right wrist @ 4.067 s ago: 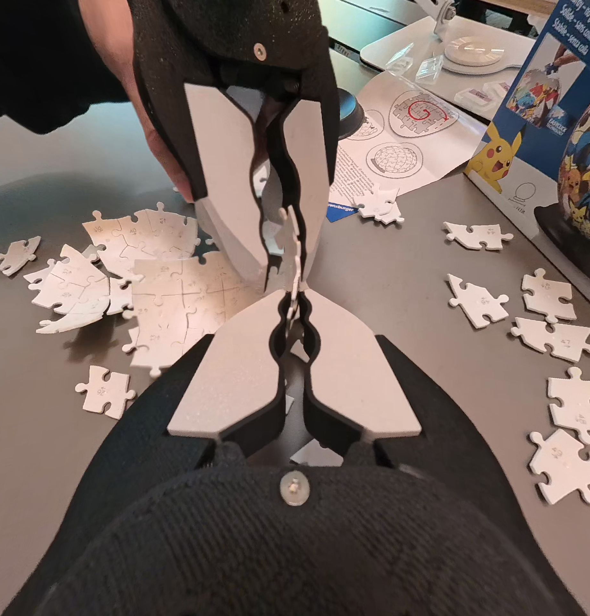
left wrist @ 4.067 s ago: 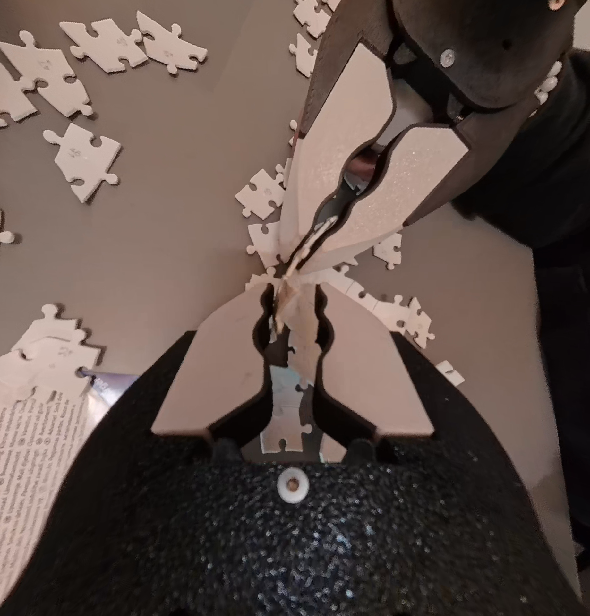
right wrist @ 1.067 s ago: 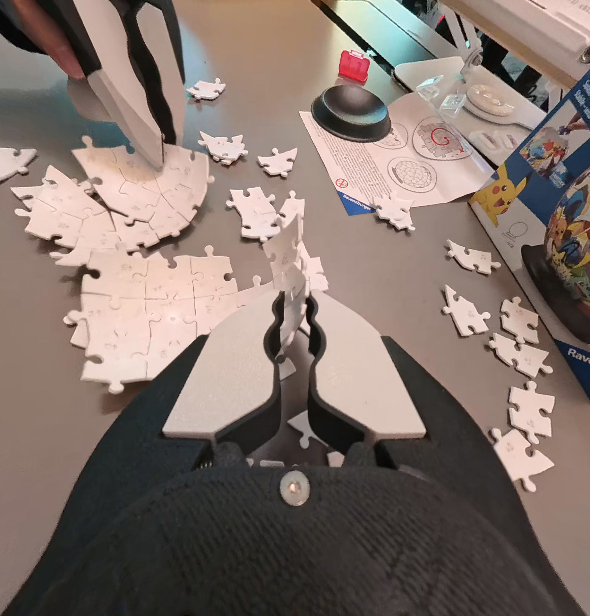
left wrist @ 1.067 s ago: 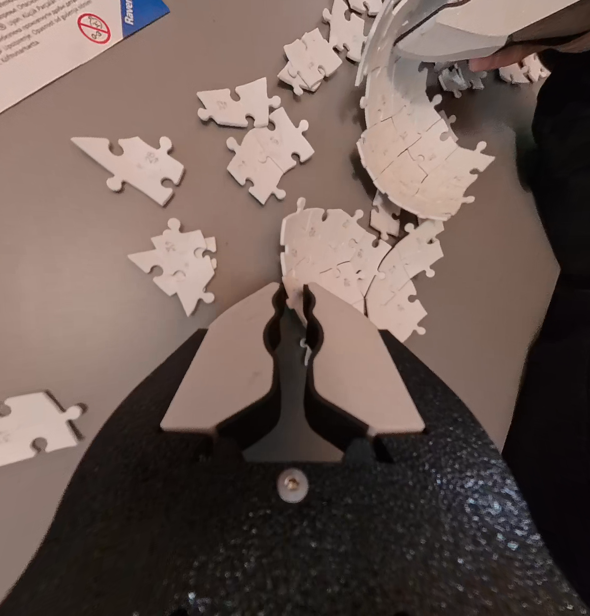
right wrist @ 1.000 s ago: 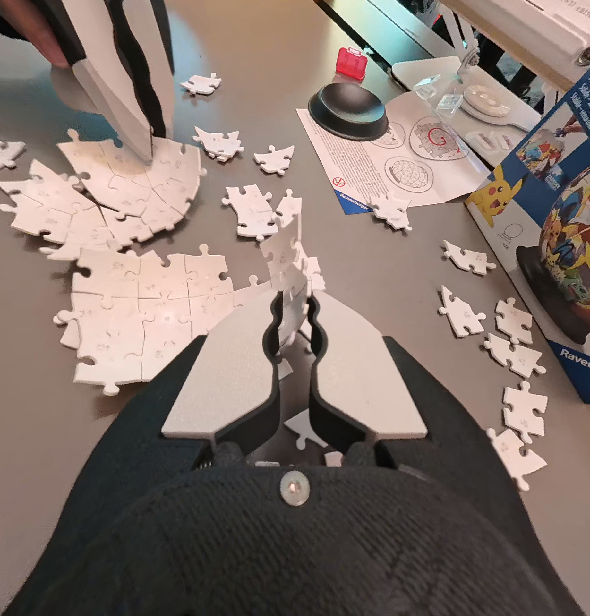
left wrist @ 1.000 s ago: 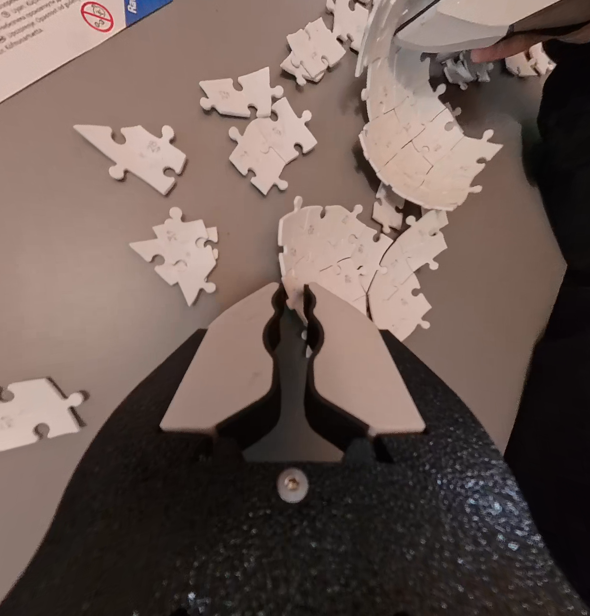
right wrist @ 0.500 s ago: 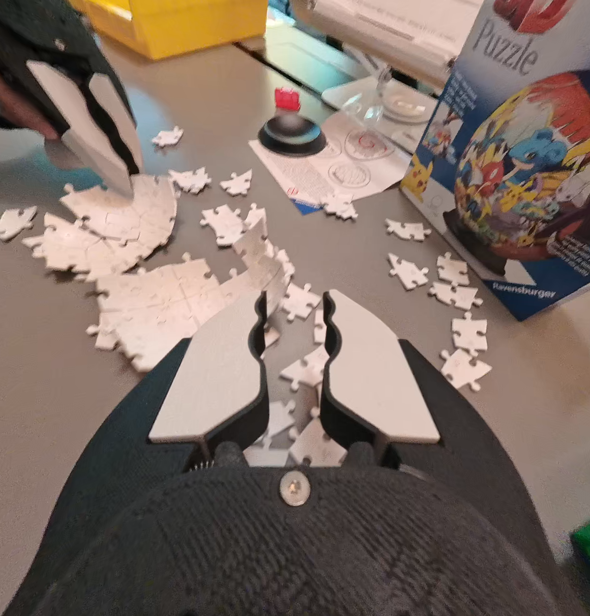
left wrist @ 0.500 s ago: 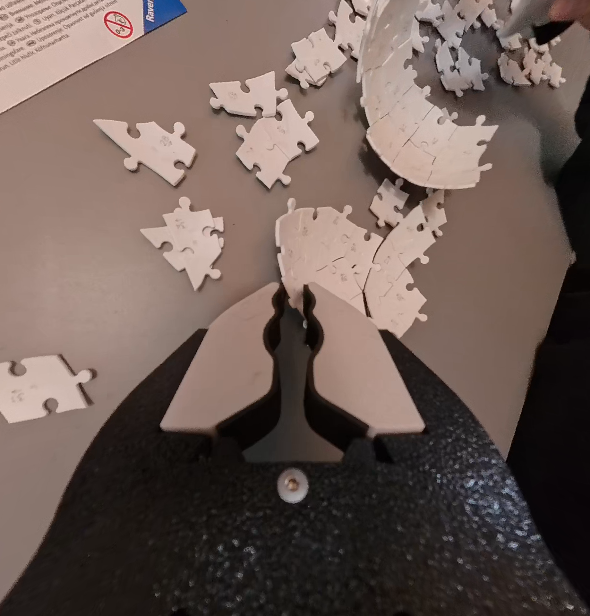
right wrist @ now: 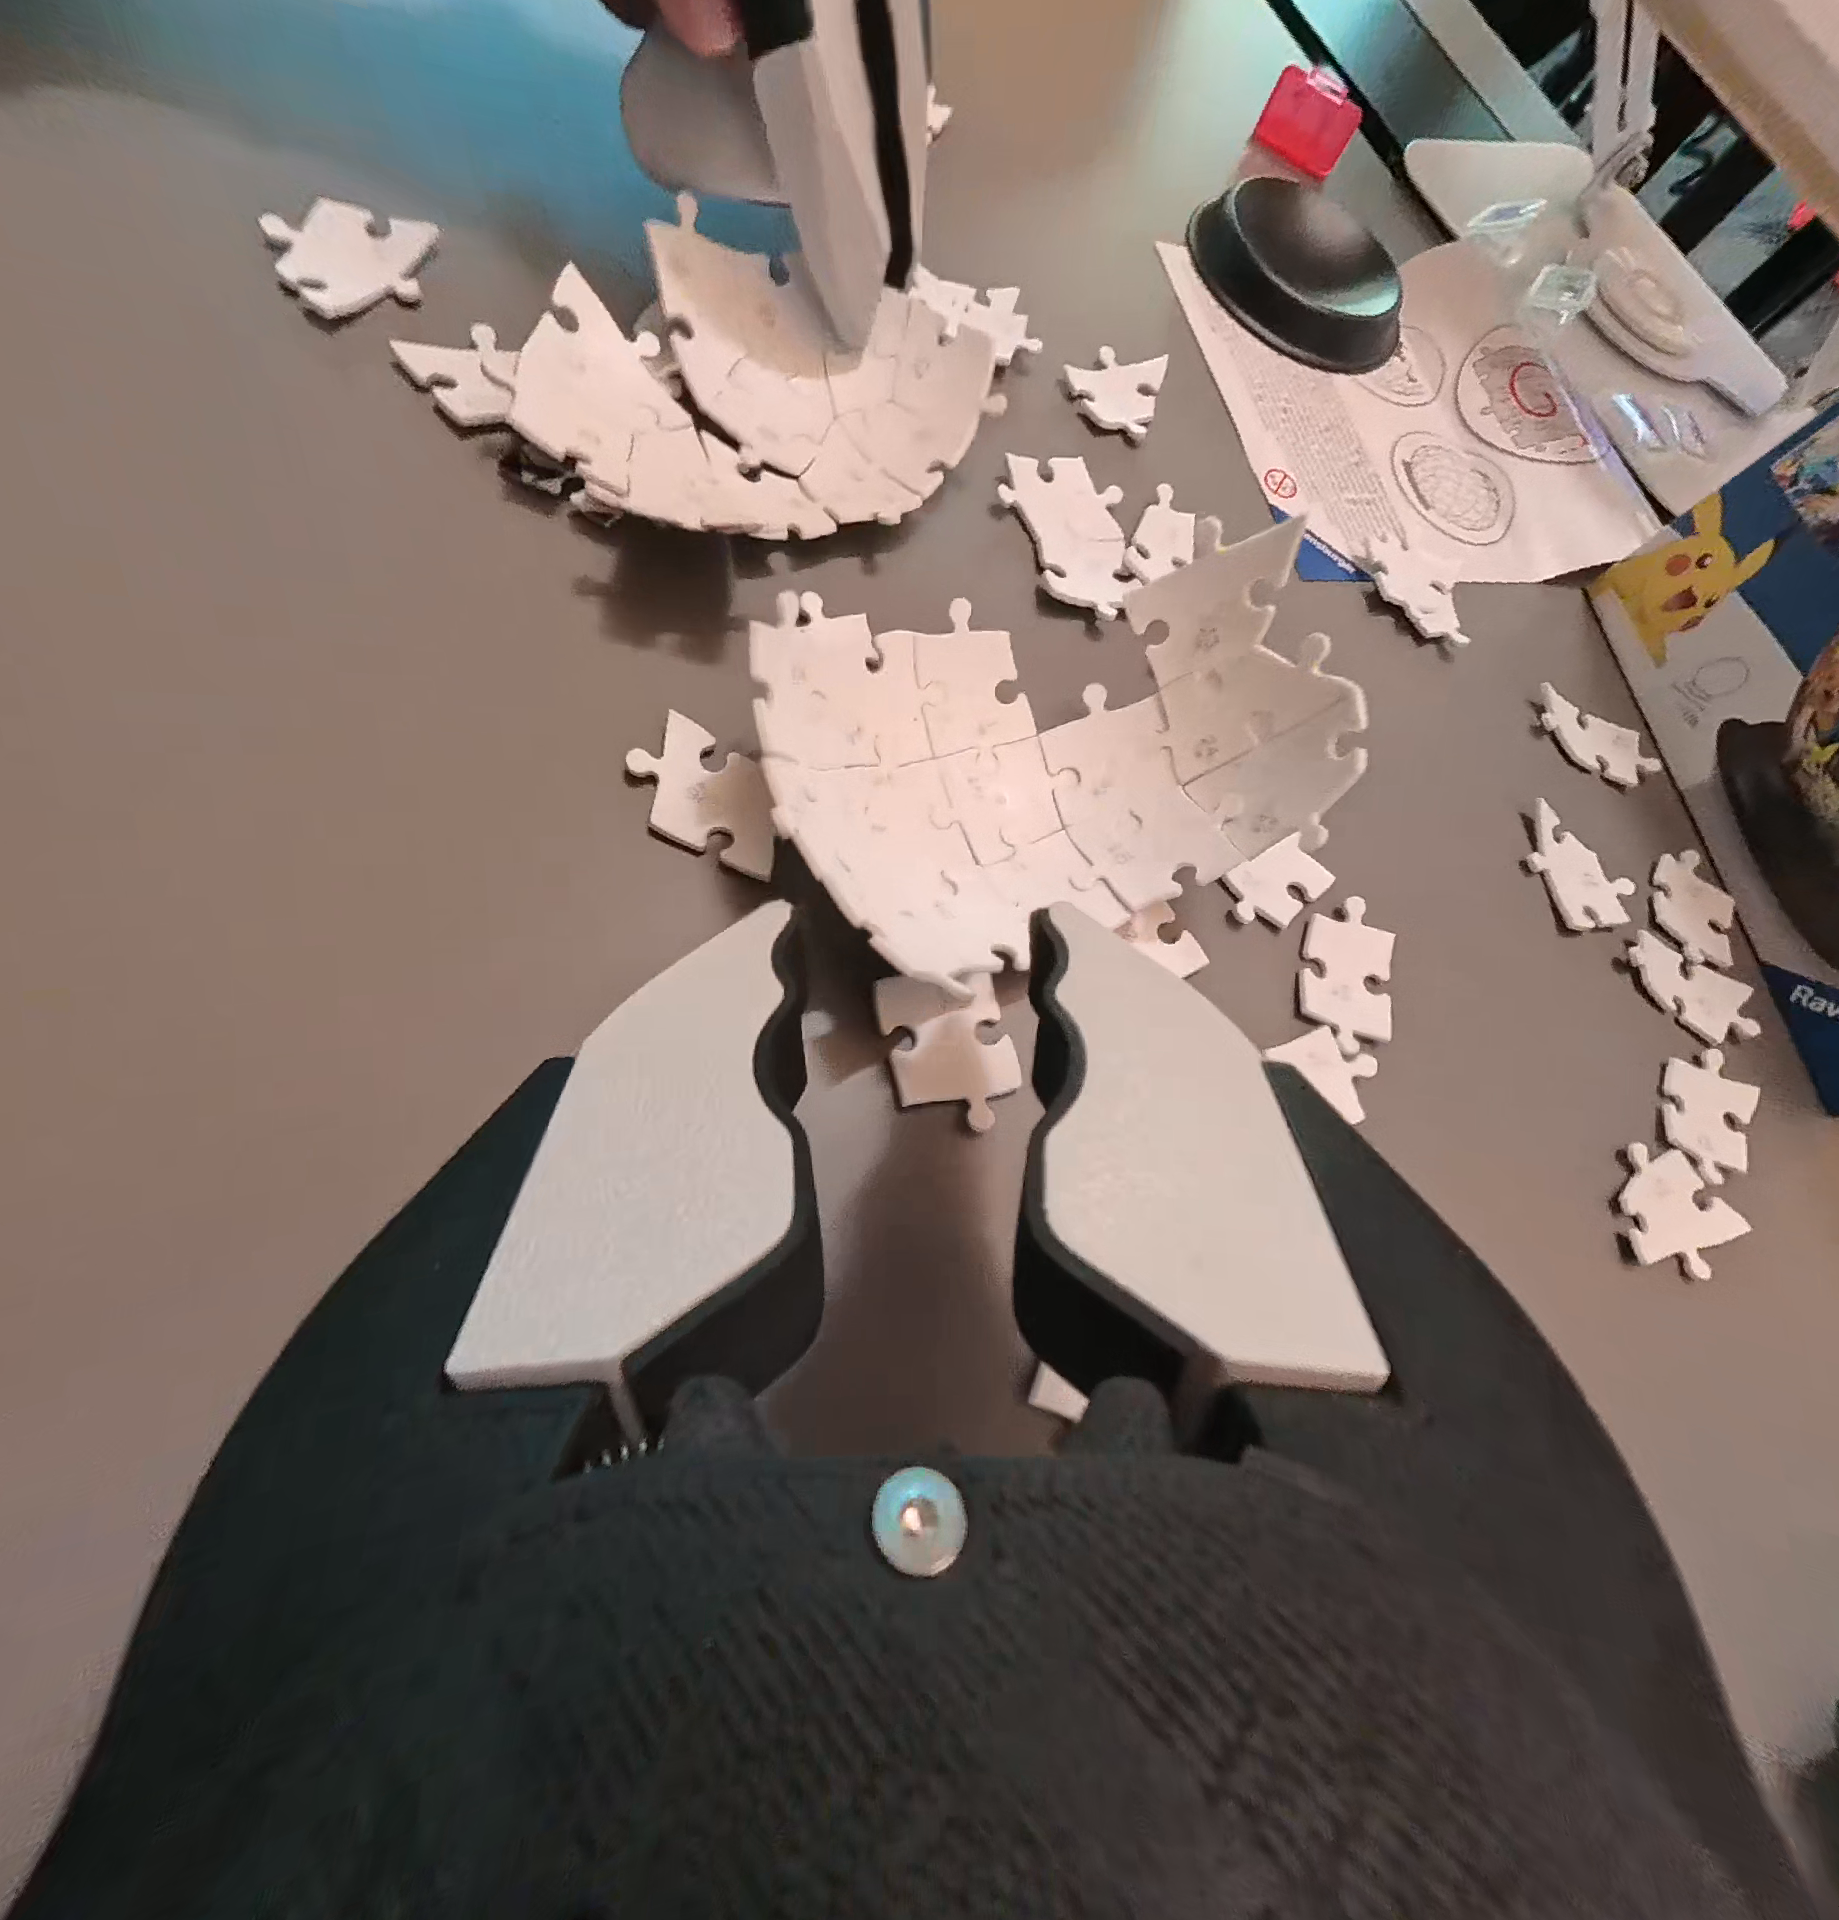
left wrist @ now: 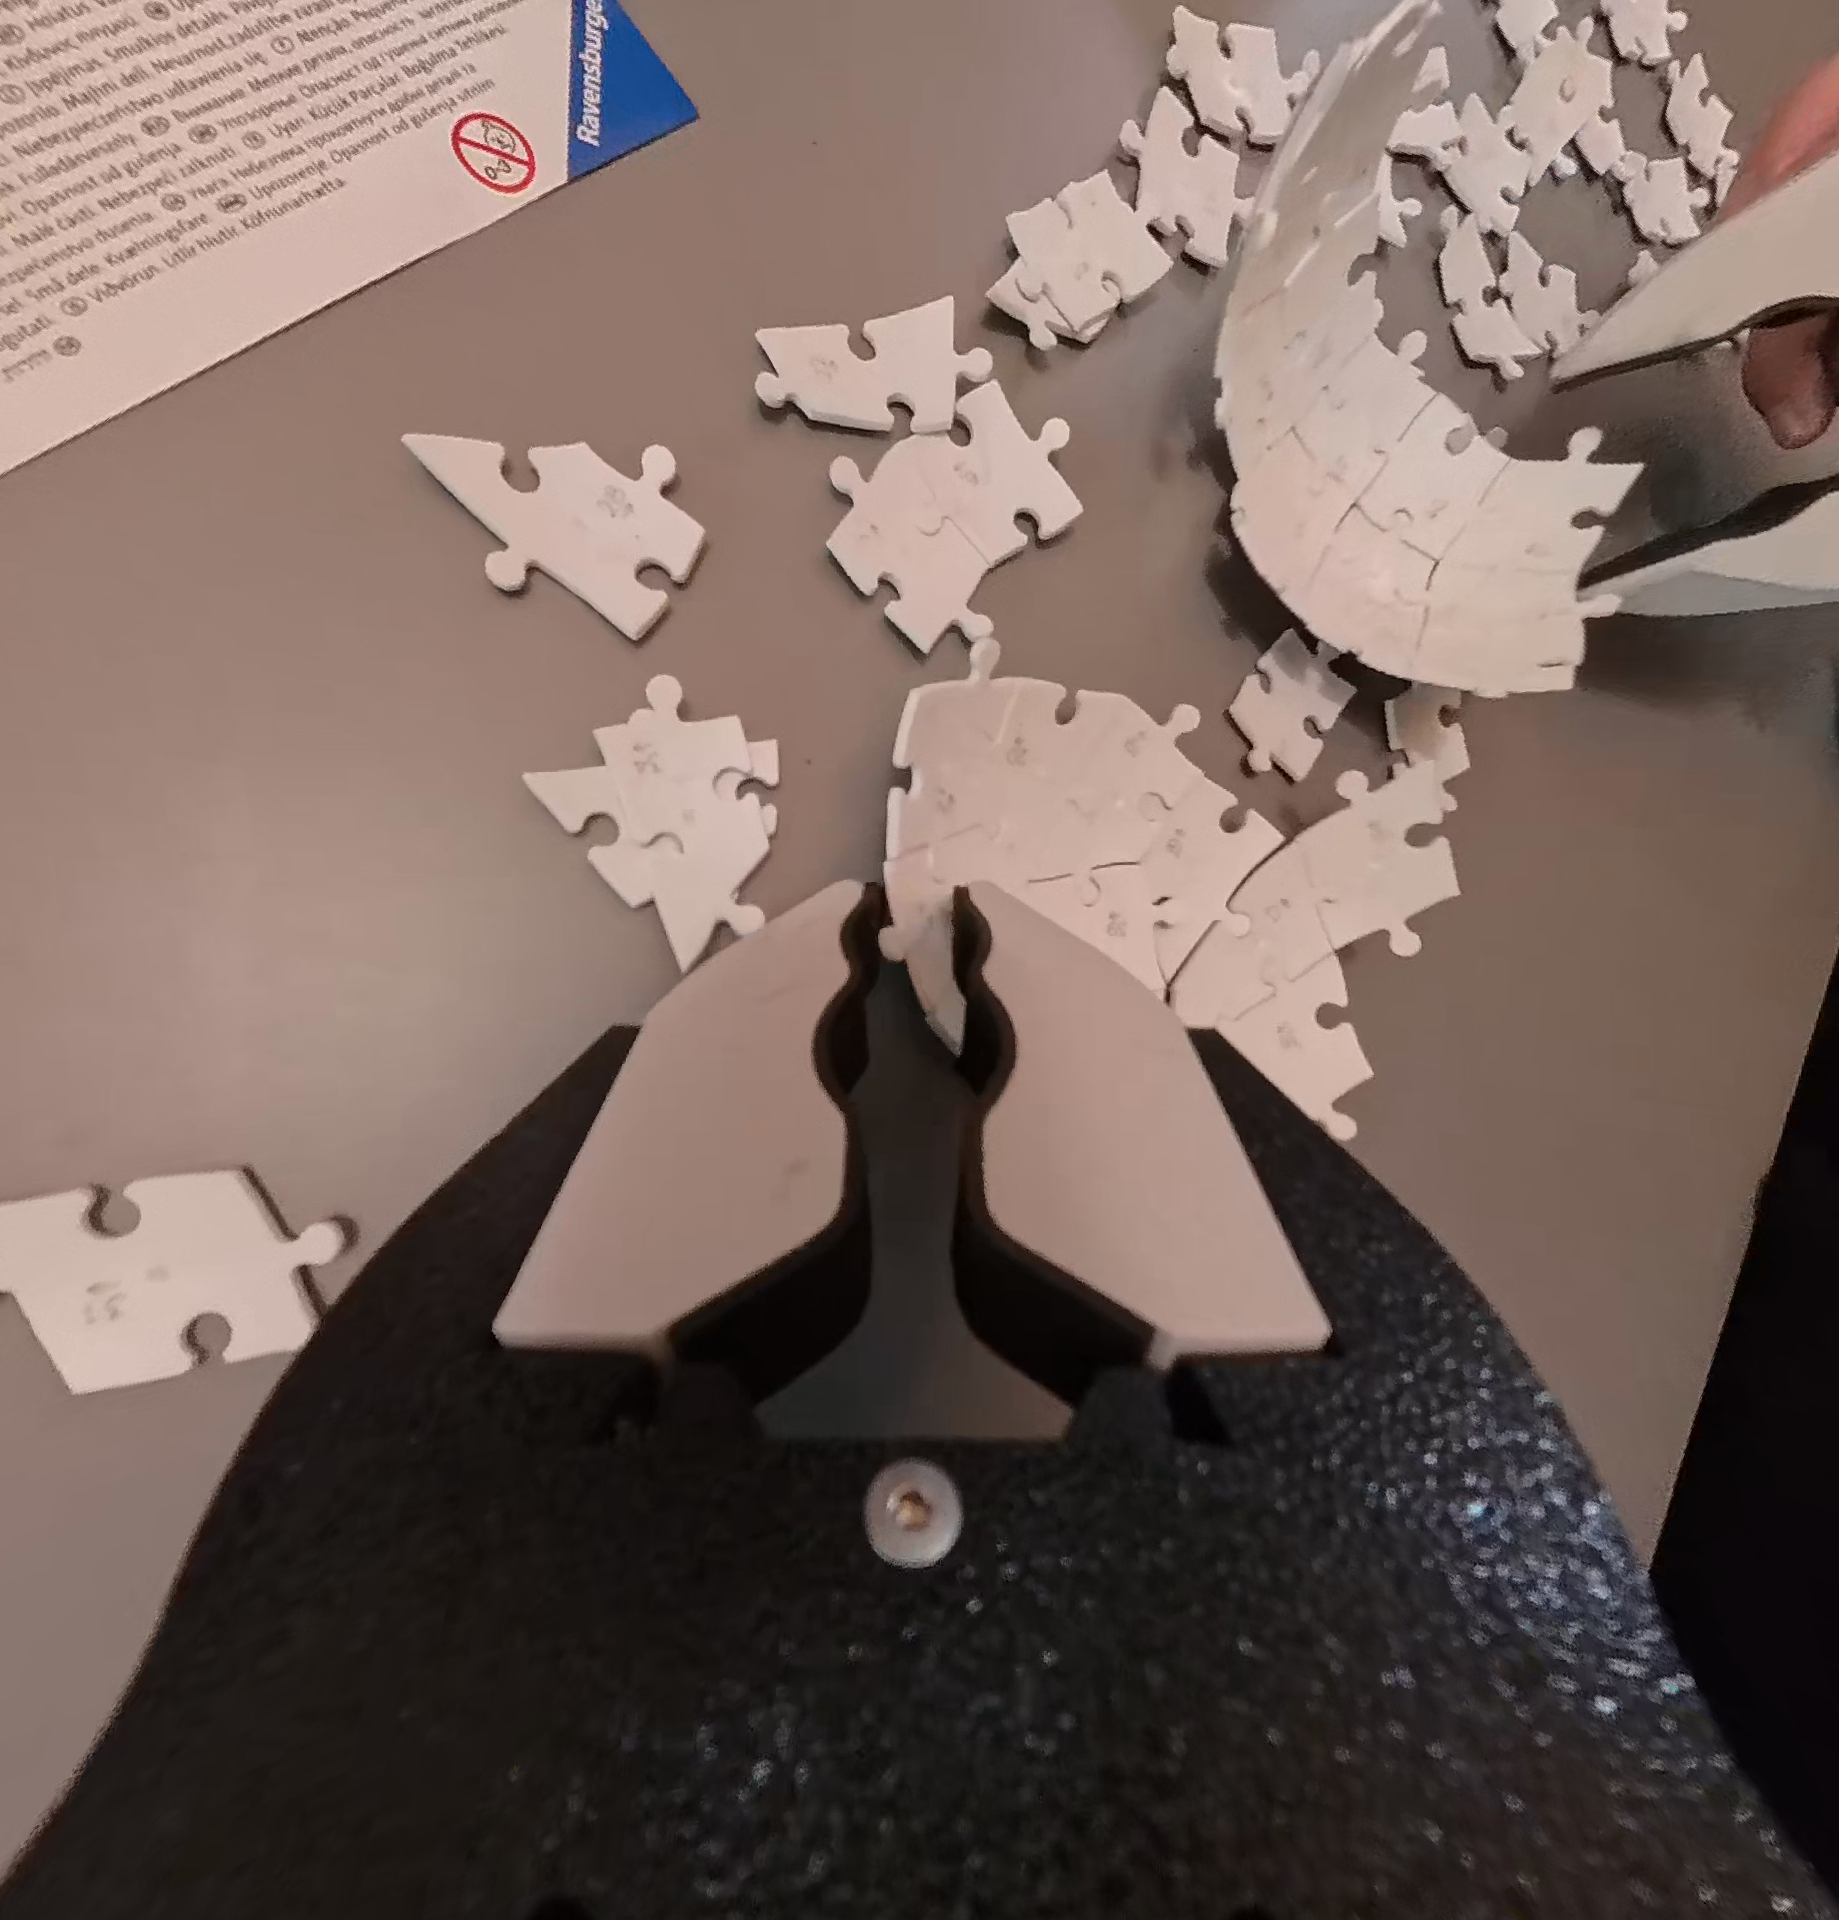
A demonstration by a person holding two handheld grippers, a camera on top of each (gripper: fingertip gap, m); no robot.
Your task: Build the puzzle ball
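Pinching the near edge of a curved white puzzle section (left wrist: pixel 1060 821), the left gripper (left wrist: pixel 917 914) has its fingers nearly together on it. Beyond and to its right, the right gripper (right wrist: pixel 910 935) stands spread, empty, its tips at the edge of a larger bowl-shaped section (right wrist: pixel 998 790). Loose pieces (left wrist: pixel 572 520) lie scattered around both on the grey table (left wrist: pixel 219 831), an instruction sheet (left wrist: pixel 219 177) farther out.

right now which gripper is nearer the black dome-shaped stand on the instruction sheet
Left. The left gripper, shut on a curved white puzzle section, is beside the black dome-shaped stand; the open right gripper sits much farther back.
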